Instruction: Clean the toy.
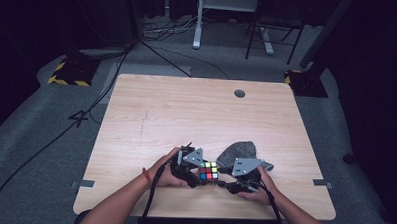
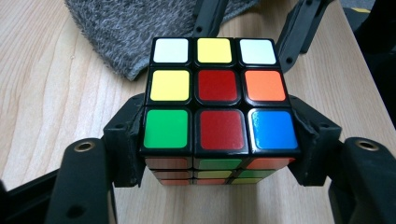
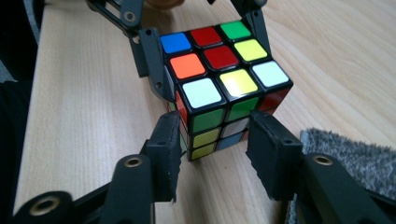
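A scrambled Rubik's cube (image 1: pixel 209 171) sits at the near edge of the wooden table (image 1: pixel 186 111), between two hands. My left gripper (image 1: pixel 200 173) is shut on it; in the left gripper view the black pads (image 2: pixel 125 144) press on both sides of the cube (image 2: pixel 219 93) at its near row. The top face shows white, yellow, red, orange, green and blue stickers. My right gripper (image 1: pixel 226 180) faces the cube from the other side. In the right gripper view its jaws (image 3: pixel 215 149) stand open and flank the lower near corner of the cube (image 3: pixel 224 70) without visibly pressing.
A grey fuzzy cloth (image 1: pixel 237 151) lies just behind the cube and the right hand, also close by in the left gripper view as the cloth (image 2: pixel 140 32). A round cable hole (image 1: pixel 239 93) is at the table's far edge. Cables and stand legs lie on the floor beyond.
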Motion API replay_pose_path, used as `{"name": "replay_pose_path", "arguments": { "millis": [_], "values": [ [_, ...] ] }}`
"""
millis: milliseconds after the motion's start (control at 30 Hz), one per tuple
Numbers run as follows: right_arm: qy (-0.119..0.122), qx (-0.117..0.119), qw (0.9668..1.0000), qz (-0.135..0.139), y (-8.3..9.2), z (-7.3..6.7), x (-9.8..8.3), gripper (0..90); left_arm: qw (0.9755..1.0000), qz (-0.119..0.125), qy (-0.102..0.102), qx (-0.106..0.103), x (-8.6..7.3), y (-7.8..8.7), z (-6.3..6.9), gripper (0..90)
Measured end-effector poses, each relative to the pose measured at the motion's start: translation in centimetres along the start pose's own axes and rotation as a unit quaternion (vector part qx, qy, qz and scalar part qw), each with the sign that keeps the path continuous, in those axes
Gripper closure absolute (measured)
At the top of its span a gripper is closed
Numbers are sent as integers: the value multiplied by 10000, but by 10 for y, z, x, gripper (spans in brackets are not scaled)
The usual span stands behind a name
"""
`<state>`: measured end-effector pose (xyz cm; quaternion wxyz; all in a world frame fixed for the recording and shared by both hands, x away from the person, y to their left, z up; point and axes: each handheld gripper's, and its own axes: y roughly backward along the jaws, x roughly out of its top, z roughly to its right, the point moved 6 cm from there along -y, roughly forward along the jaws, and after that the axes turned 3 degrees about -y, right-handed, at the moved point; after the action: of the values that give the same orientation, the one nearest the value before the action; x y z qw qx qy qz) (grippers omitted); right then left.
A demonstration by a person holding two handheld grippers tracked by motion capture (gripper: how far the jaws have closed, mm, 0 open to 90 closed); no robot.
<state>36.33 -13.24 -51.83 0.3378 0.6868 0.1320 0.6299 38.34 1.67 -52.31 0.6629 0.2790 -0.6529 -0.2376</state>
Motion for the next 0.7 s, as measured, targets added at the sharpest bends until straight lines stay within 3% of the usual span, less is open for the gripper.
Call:
{"name": "replay_pose_path", "arguments": {
  "millis": [67,167,200,233,267,300,367,467,700],
  "values": [
    [-9,115,9999,-36,-1,0,-3,535,9999,-23,-118,-82,0,0,0,337],
    [46,158,9998,-57,-2,-2,-4,523,9998,-60,-118,-173,0,-1,-2,331],
    [48,153,9999,-59,-2,-2,-4,524,9999,-120,-67,-103,-1,-2,-3,327],
    [49,147,9999,-52,-2,-2,-4,527,9995,-305,-36,119,-3,-4,-6,303],
    [31,182,9998,-27,-2,-3,-3,529,9978,-579,57,331,-6,-7,-8,219],
    [62,175,9998,-20,-2,-4,-3,525,9962,-767,136,392,-7,-8,-8,171],
    [113,170,9998,-15,-2,-5,-2,518,9986,-527,58,17,-5,-7,-2,238],
    [93,145,9998,27,-1,-5,0,522,9991,-379,-46,166,3,-1,-1,323],
    [160,43,9998,115,1,-6,5,624,9990,-399,-48,171,3,3,0,332]
  ]
}}
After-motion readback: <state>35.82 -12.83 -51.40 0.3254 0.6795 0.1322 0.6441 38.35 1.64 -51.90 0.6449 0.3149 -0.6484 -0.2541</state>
